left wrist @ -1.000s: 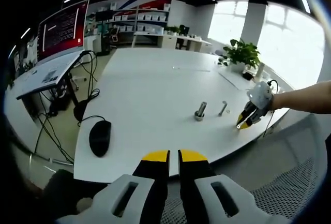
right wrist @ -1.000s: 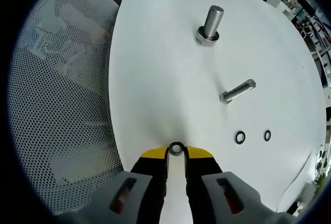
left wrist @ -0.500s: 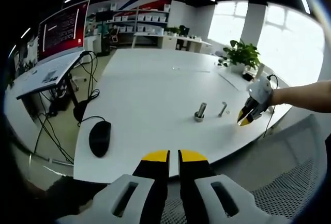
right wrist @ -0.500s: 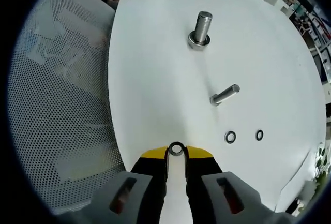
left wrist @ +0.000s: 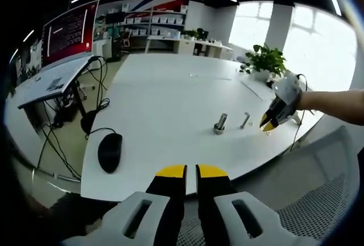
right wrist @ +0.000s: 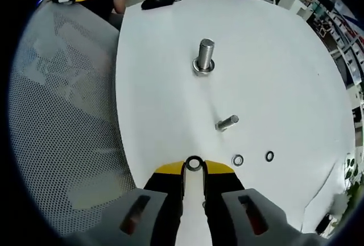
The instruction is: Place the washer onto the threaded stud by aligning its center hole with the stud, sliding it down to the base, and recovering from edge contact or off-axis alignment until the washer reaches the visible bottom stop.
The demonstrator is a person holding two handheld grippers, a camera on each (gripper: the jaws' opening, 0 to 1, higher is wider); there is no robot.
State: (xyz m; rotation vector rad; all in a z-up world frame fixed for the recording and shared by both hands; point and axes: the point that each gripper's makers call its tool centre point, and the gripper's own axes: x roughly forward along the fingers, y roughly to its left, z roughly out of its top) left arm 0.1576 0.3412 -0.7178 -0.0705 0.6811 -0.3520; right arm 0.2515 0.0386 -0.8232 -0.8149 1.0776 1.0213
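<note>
White table (right wrist: 170, 75), washer (right wrist: 194, 163) near edge

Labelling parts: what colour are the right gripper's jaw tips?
Yellow, on black jaws; the right gripper view shows them best.

left gripper (left wrist: 191, 171): black jaws with yellow tips are seen, set on pale grey moulded bodies with slotted openings.
right gripper (right wrist: 194, 168): the same black jaws, yellow tips and grey slotted bodies are seen.
forearm (left wrist: 335, 99): it is left bare; no sleeve is seen.
</note>
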